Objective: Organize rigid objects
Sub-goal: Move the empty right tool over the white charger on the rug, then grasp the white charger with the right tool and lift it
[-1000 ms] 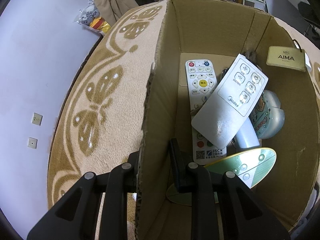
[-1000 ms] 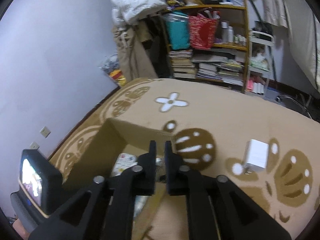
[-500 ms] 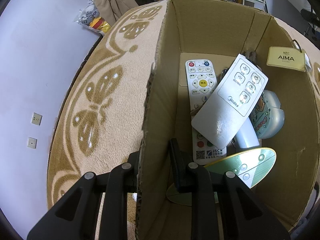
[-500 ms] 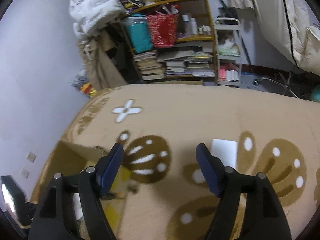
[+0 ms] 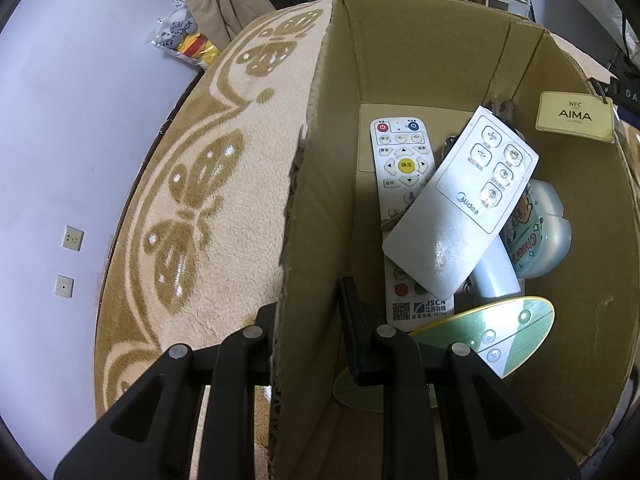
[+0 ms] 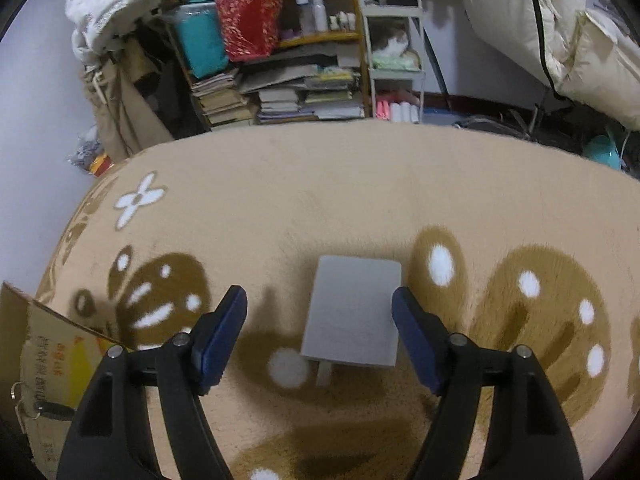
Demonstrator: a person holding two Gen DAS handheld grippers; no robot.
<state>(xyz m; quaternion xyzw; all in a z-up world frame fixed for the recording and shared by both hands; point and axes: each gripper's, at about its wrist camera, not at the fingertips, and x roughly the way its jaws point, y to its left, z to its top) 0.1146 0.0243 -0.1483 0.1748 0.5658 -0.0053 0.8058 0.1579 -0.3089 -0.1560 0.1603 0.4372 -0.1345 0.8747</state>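
The left gripper (image 5: 310, 312) points downward over the near left wall of an open brown cardboard box (image 5: 420, 60), its two black fingers clamped on that wall: one finger sits outside over the rug, the other inside the box.

Inside the box, just beyond the inner finger, lies a long white remote control with a yellow centre button (image 5: 402, 184). A broader white Midea remote with round grey buttons (image 5: 460, 208) rests slantwise across it. To the right of these is a pale blue rounded plastic item with a cartoon print (image 5: 536, 232). Nearest the camera lies a green and white oval object with round studs (image 5: 500, 332). A cream tag printed "NFC AIMA" (image 5: 574, 116) hangs on the far right wall.

The right gripper (image 6: 320, 312) is tilted down toward the rug, its blue-padded fingers spread wide and gripping nothing. Between them and a little beyond lies a white flat rectangular box-shaped object (image 6: 354, 312) on the tan rug with brown butterfly pattern (image 6: 320, 184). The fingers do not touch it.

Only the right wrist view shows this white object, along with the outside corner of the cardboard box at the near left and a cluttered wooden bookshelf (image 6: 280, 60) at the far edge of the rug. Only the left wrist view shows the box's contents.
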